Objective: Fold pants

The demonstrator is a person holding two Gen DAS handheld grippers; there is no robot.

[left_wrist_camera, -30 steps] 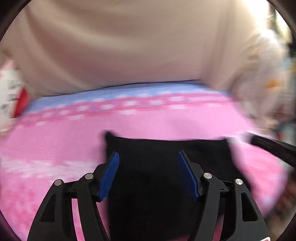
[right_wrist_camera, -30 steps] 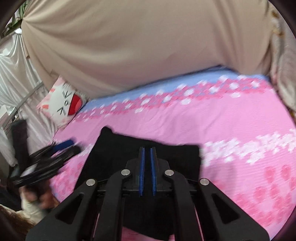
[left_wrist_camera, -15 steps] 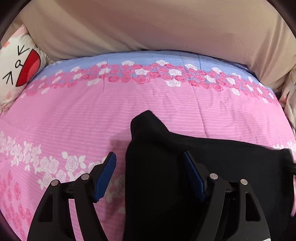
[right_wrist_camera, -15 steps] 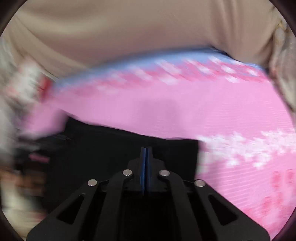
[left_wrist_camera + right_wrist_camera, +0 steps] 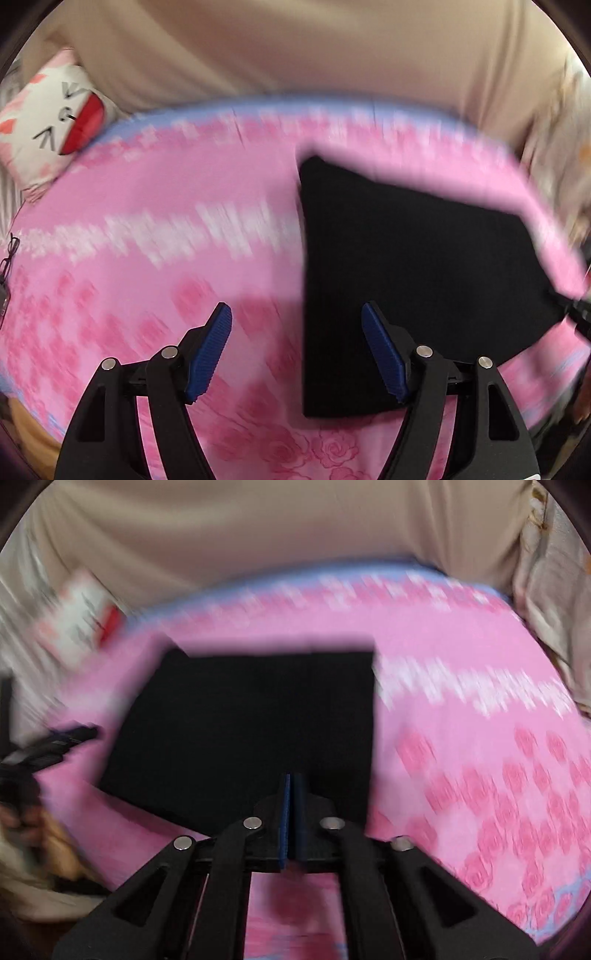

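Observation:
The black pants (image 5: 413,280) lie folded into a flat, roughly square packet on the pink rose-print bed sheet (image 5: 147,288). My left gripper (image 5: 297,332) hangs open over their left edge. One blue pad is above the sheet and the other above the cloth, and neither presses on anything. In the right wrist view the pants (image 5: 240,731) fill the middle. My right gripper (image 5: 290,786) is shut over their near edge, and no cloth shows between its pads. Both views are blurred by motion.
A white cat-face pillow (image 5: 48,122) leans at the bed's far left corner. Beige cloth (image 5: 295,48) hangs behind the bed. Glasses (image 5: 9,251) lie at the left edge. A hand (image 5: 37,830) with the other gripper shows at the left of the right wrist view.
Both grippers have sunk toward the bed. The left one has slid left off the pants' middle to their left edge and opened wider. The right one's small gap has shut.

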